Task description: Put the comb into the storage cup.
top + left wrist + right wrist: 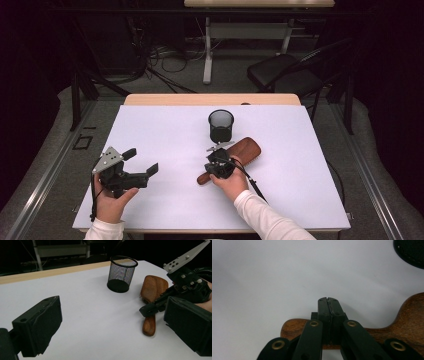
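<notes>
your right gripper (218,162) sits right over the handle of the wooden hairbrush (245,149), jaws pressed together with no gap; in the right gripper view the tips (328,305) meet above the handle (294,328), nothing caught between them as far as i can tell. the brush lies flat, long axis slanting from the handle end near you up and right to its head just beside the black mesh cup (221,126). your left gripper (142,165) is well apart to the left, jaws wide, holding nothing, so right is nearer. surface is a white sheet on the table (165,130); dark room, a chair (287,75) and second desk (250,30) behind.
</notes>
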`<control>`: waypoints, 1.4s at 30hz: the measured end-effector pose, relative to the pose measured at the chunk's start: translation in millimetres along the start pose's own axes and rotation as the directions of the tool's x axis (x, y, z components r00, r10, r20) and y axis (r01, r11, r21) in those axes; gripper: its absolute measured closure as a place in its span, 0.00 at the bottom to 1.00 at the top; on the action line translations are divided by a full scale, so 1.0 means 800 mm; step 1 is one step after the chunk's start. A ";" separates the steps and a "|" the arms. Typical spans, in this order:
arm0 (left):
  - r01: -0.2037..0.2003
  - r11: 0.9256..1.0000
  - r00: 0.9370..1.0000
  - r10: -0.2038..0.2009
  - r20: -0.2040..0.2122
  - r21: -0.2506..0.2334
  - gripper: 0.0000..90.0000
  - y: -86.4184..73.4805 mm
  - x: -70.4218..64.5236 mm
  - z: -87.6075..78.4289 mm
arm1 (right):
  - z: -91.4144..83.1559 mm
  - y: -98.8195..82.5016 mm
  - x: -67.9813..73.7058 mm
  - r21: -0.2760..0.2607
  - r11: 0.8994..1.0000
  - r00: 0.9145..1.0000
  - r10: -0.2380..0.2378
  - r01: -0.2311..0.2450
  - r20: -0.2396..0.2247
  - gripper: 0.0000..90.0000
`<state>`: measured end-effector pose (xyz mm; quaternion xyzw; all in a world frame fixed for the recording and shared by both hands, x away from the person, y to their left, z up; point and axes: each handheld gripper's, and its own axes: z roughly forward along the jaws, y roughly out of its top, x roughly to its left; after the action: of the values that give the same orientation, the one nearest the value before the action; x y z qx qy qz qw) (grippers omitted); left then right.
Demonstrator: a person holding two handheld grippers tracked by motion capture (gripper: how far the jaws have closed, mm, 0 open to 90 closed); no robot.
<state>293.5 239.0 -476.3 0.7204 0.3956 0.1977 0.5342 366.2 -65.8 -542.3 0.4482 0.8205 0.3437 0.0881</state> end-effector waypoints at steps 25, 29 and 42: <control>0.001 1.000 1.000 -0.001 -0.006 0.001 0.02 0.000 0.000 -0.001 | -0.026 -0.036 -0.010 0.003 1.000 1.000 0.013 -0.013 -0.024 0.99; 0.002 1.000 1.000 -0.002 -0.004 0.001 0.02 -0.001 0.000 0.000 | -0.029 -0.040 -0.012 0.002 1.000 1.000 0.015 -0.015 -0.024 0.99; 0.002 1.000 1.000 -0.002 -0.006 0.001 0.02 -0.001 0.001 0.000 | -0.036 -0.057 -0.019 0.011 0.999 0.999 0.031 -0.031 -0.028 0.99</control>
<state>293.5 239.6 -476.7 0.7199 0.3980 0.1992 0.5326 331.5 -108.3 -552.7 0.4565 0.8165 0.3467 0.0689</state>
